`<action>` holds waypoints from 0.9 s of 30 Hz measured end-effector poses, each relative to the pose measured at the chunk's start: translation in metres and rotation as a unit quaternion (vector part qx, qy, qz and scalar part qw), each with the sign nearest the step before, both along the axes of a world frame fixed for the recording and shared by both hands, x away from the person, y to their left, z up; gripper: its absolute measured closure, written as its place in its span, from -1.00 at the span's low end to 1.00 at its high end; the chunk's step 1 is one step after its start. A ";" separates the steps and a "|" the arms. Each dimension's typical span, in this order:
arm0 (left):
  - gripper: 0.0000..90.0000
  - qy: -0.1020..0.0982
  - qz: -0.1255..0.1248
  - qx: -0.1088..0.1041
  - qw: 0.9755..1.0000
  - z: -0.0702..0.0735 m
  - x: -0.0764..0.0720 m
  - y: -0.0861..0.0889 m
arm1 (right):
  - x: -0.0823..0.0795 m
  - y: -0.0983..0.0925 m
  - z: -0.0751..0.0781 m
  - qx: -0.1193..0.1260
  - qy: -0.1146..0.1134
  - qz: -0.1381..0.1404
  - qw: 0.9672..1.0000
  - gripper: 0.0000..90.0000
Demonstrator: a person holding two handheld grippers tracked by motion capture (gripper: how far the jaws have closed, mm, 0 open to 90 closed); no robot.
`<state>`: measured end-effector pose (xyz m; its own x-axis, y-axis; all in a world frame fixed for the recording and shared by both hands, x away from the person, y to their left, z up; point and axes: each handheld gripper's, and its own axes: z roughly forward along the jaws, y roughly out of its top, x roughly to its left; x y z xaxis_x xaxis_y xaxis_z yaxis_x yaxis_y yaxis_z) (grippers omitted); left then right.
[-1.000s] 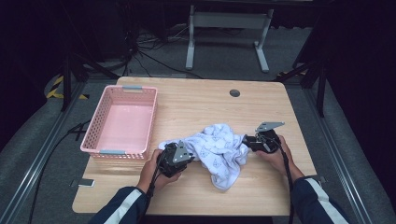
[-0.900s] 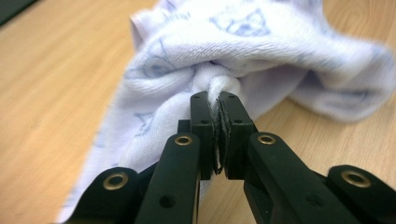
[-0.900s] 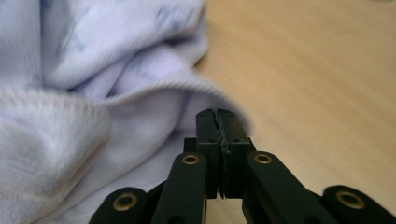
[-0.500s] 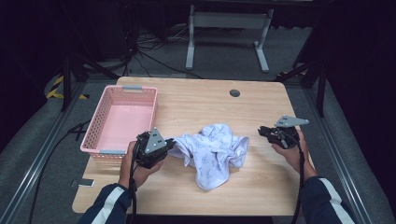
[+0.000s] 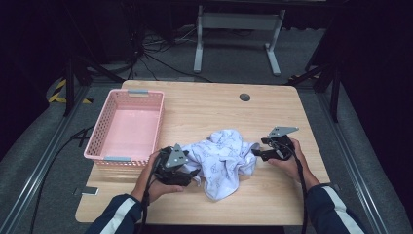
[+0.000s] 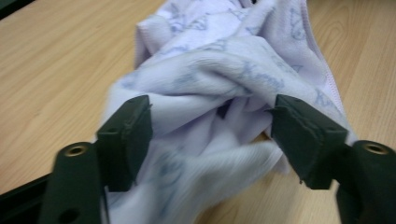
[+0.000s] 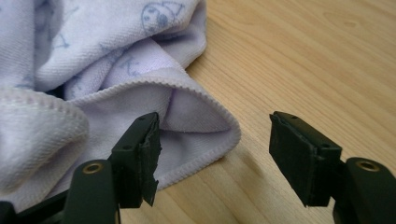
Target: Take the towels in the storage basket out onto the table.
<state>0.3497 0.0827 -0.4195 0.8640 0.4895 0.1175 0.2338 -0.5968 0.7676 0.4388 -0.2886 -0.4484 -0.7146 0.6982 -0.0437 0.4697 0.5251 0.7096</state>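
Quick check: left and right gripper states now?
Left gripper: jaws just opened, cloth between them, unpinched.
Right gripper: jaws just opened, cloth hem between, ungripped.

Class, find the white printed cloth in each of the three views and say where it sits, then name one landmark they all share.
High view: cloth crumpled at centre of the table, between the two hands.
Left gripper view: cloth fills the middle and top, bunched between the open jaws.
Right gripper view: cloth at upper left, its hemmed edge reaching between the open jaws.
Shared landmark: the wooden table top.

Dark sleeves with white stripes; black tongs [image 5: 195,171] with grey three-cornered plates and trailing cables.
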 end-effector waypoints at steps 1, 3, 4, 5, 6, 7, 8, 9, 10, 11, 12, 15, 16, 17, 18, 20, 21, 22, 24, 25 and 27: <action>-0.48 0.006 -0.005 0.004 1.000 -0.005 0.001 -0.006 | 0.001 0.001 -0.001 -0.001 -0.002 -0.001 1.000 -0.25; -0.52 0.023 -0.014 0.024 0.999 -0.014 0.006 -0.017 | 0.003 0.003 -0.004 -0.001 0.000 -0.010 1.000 -0.34; -0.56 0.026 -0.018 0.037 0.999 -0.019 0.008 -0.021 | 0.004 0.004 -0.006 0.000 0.003 -0.011 1.000 -0.32; -0.53 0.030 -0.012 0.051 0.998 -0.023 0.008 -0.025 | 0.004 0.006 -0.008 -0.004 0.004 -0.010 1.000 -0.28; -0.49 0.034 -0.014 0.064 0.997 -0.027 0.011 -0.027 | 0.005 0.007 -0.009 -0.003 0.008 -0.007 1.000 -0.27; -0.49 0.041 -0.015 0.062 0.997 -0.031 0.012 -0.028 | 0.005 0.009 -0.010 -0.002 0.011 -0.003 1.000 -0.24; -0.45 0.045 -0.016 0.068 0.997 -0.034 0.014 -0.028 | 0.005 0.010 -0.010 -0.004 0.010 -0.001 1.000 -0.20; -0.40 0.048 -0.015 0.073 0.996 -0.036 0.015 -0.029 | 0.006 0.011 -0.010 -0.002 0.012 0.002 1.000 -0.11; -0.34 0.051 -0.015 0.074 0.996 -0.038 0.016 -0.028 | 0.006 0.012 -0.010 0.003 0.012 0.009 1.000 -0.01; -0.27 0.056 -0.021 0.079 0.995 -0.039 0.018 -0.027 | 0.006 0.013 -0.011 0.007 0.012 0.013 1.000 0.03; -0.15 0.059 -0.022 0.077 0.995 -0.041 0.019 -0.027 | 0.006 0.014 -0.011 0.011 0.012 0.013 1.000 0.19; 0.35 0.072 -0.022 0.076 0.994 -0.039 0.022 -0.022 | 0.005 0.019 -0.010 0.011 0.013 0.037 0.999 0.74; 0.48 0.073 -0.022 0.083 0.994 -0.038 0.022 -0.020 | 0.004 0.021 -0.008 0.003 0.010 0.037 0.999 0.81; 0.55 0.072 -0.018 0.082 0.994 -0.036 0.021 -0.018 | 0.003 0.021 -0.006 -0.003 0.006 0.037 0.999 0.84; 0.59 0.069 -0.020 0.088 0.994 -0.033 0.020 -0.015 | 0.002 0.020 -0.004 -0.007 -0.002 0.036 0.999 0.84; 0.62 0.056 -0.012 0.085 0.995 -0.025 0.017 -0.004 | 0.000 0.013 0.004 -0.002 -0.017 0.019 1.000 0.85; 0.63 0.056 -0.012 0.085 0.995 -0.025 0.017 -0.004 | -0.001 0.007 0.012 -0.003 -0.035 0.006 0.999 0.86; 0.63 0.043 0.000 0.070 0.997 -0.013 0.013 0.008 | -0.002 0.003 0.019 -0.009 -0.054 -0.007 0.998 0.86; 0.63 0.035 0.011 0.058 0.998 -0.005 0.010 0.015 | -0.003 -0.003 0.027 -0.009 -0.072 -0.021 0.997 0.86; 0.63 0.031 0.015 0.033 0.999 0.008 0.006 0.026 | -0.005 -0.017 0.044 0.003 -0.099 -0.051 0.994 0.86; 0.63 0.027 0.018 0.020 0.999 0.016 0.004 0.032 | -0.006 -0.021 0.050 -0.002 -0.114 -0.064 0.991 0.87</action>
